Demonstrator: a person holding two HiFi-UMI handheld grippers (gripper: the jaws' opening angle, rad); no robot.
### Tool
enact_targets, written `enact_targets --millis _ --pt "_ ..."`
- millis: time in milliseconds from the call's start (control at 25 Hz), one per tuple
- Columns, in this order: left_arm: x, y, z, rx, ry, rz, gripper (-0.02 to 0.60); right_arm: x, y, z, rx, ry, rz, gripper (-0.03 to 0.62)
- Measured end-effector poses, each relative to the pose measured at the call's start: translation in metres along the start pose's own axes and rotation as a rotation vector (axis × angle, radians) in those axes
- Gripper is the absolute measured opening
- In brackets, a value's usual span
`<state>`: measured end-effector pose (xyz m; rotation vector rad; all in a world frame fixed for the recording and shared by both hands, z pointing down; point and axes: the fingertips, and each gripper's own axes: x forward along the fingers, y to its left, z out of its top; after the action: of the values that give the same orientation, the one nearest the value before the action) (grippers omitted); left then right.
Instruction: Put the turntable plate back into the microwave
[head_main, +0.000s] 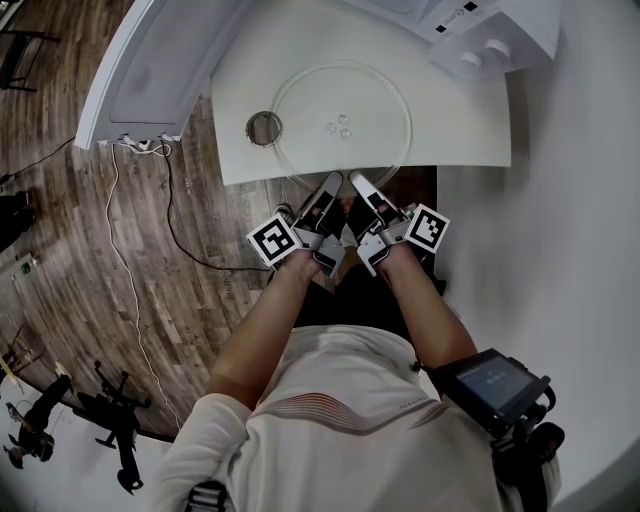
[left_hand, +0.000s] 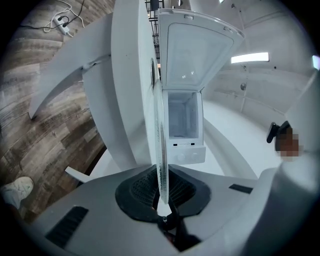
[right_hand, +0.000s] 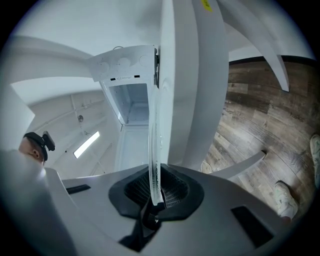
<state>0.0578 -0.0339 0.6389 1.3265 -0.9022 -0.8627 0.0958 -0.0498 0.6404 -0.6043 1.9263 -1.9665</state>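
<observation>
The clear glass turntable plate (head_main: 340, 125) lies flat on the white table (head_main: 455, 125), its near rim over the table's front edge. My left gripper (head_main: 331, 181) and right gripper (head_main: 356, 180) sit side by side at that near rim. In the left gripper view the plate's rim (left_hand: 161, 150) runs edge-on between the ribbed pads, and the gripper (left_hand: 161, 194) is shut on it. The right gripper view shows the same: the rim (right_hand: 154, 150) is pinched in the gripper (right_hand: 156, 194). The white microwave (head_main: 495, 35) stands at the table's far right, its cavity (left_hand: 184, 120) (right_hand: 131, 102) facing me with the door open.
A dark round ring (head_main: 264, 128) lies on the table left of the plate. A white slab (head_main: 150, 60) stands to the far left, with a power strip and cables (head_main: 140, 145) on the wood floor below it. A white wall closes off the right side.
</observation>
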Motion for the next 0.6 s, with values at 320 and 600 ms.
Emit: enact_targets --millis 320,600 --pt "-0.002 -0.001 -0.001 0.002 0.004 -0.020 0.035 -0.002 0.002 -0.001 -0.013 -0.002 0.002 0.028" --pt "0.003 -0.012 0.002 0.019 0.014 -0.043 0.035 0.002 0.012 0.003 -0.027 -0.014 0.033 0.028"
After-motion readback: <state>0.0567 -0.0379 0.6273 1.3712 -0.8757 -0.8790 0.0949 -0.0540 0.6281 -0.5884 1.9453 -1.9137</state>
